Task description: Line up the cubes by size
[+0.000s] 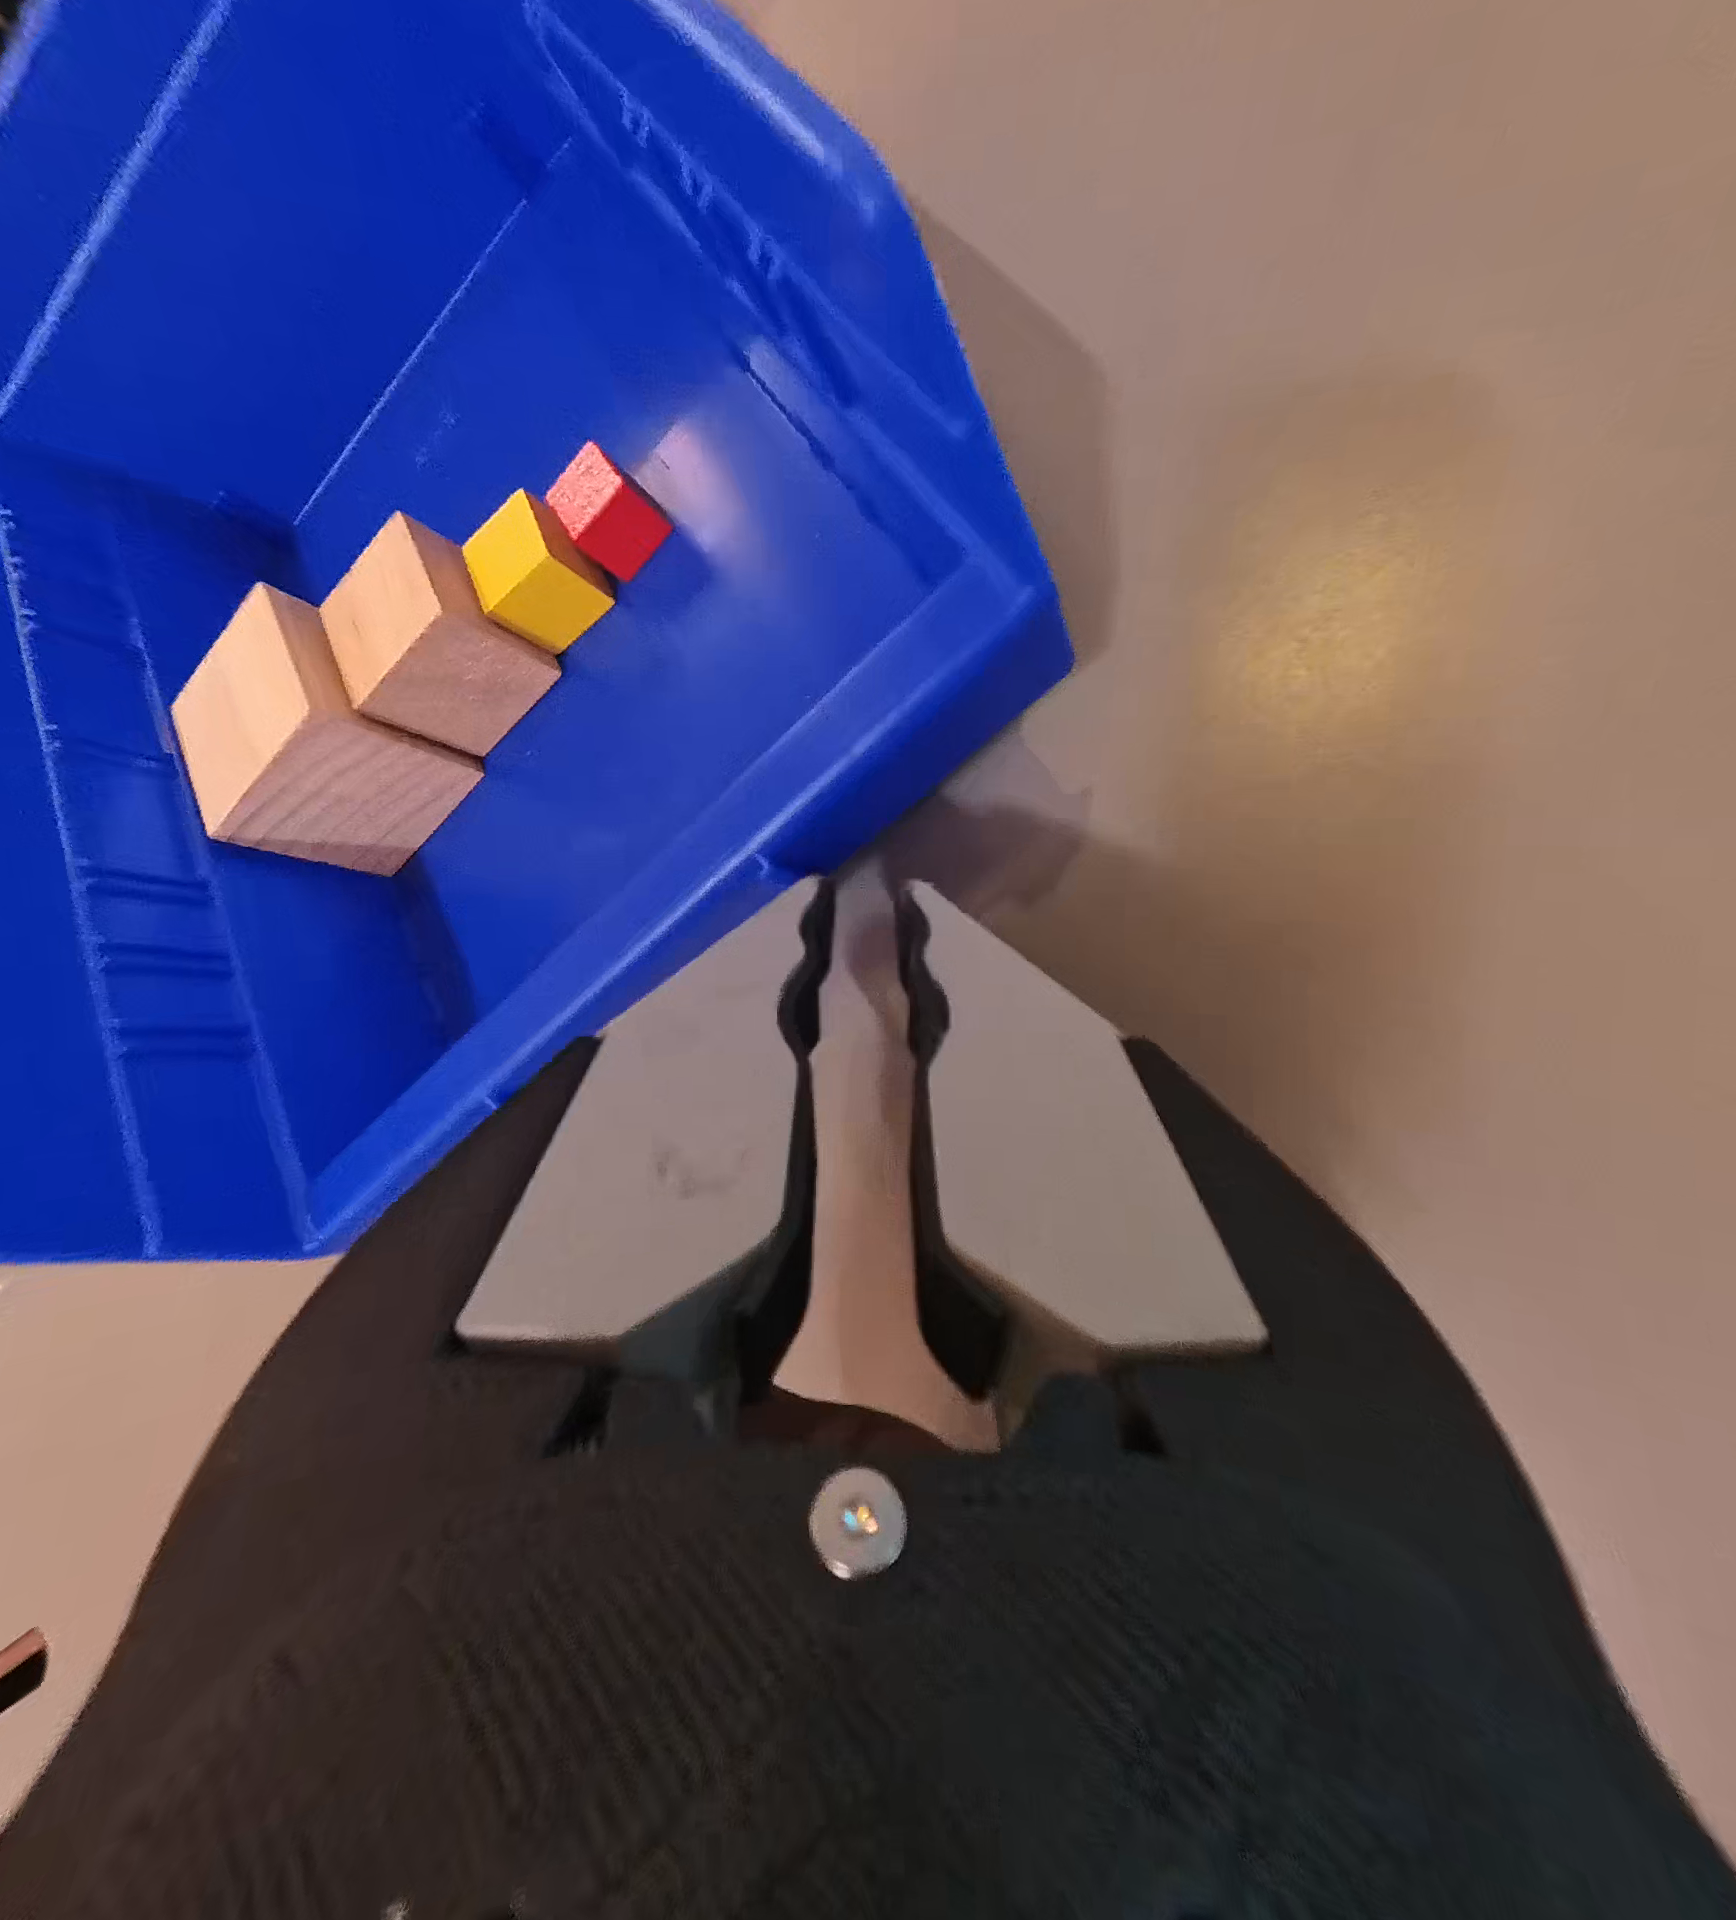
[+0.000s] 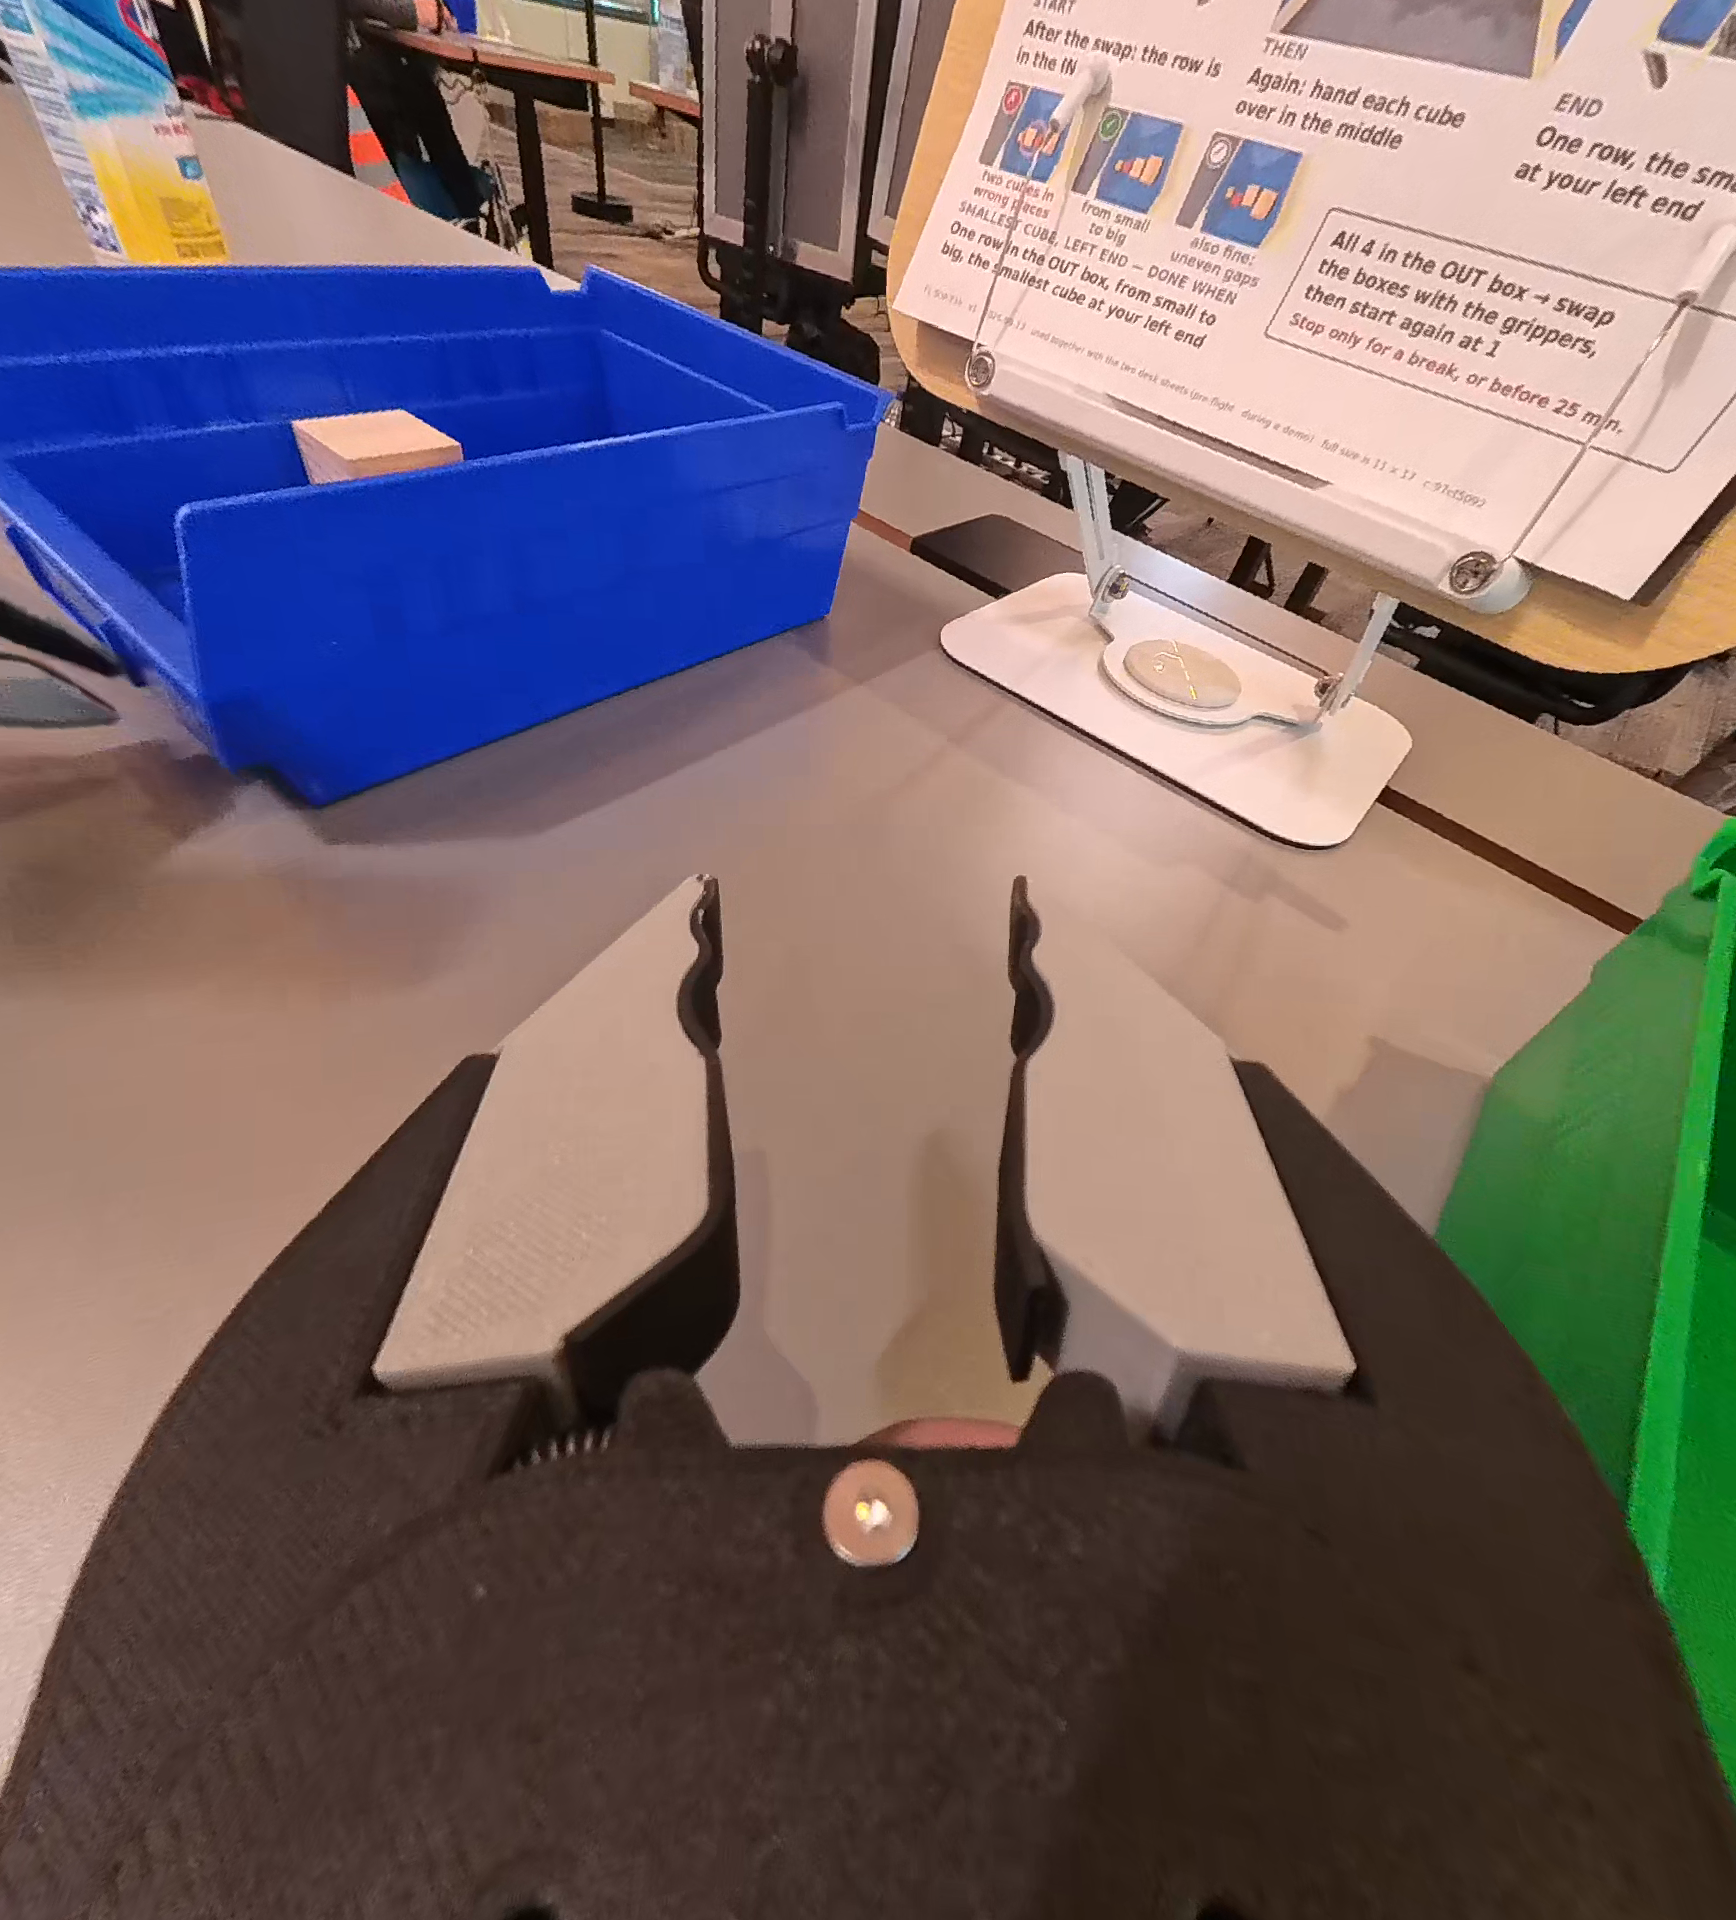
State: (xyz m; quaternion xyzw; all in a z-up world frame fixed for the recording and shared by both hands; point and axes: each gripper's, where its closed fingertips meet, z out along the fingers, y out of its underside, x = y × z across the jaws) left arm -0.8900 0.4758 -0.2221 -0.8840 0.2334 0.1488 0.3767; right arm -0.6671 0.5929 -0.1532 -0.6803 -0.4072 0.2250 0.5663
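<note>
Left gripper [image 1: 866,894] nearly closed, narrow gap between fingers, nothing between them, tips just beside the blue bin's [image 1: 905,665] near rim corner. Four cubes in a diagonal row on the bin floor, descending in size, touching or almost: large wooden cube [image 1: 313,727], smaller wooden cube [image 1: 428,634], yellow cube [image 1: 531,571], red cube [image 1: 606,509]. Left wrist view blurred. Right gripper [image 2: 862,904] spread apart, empty, over bare grey worktop [image 2: 843,790], well apart from the bin. Right wrist view shows only one wooden cube top above the bin's front wall; other three hidden. Same view only: green bin [image 2: 1695,1299] at right edge, white document stand [image 2: 1186,675] holding a printed sheet [image 2: 1415,208].
</note>
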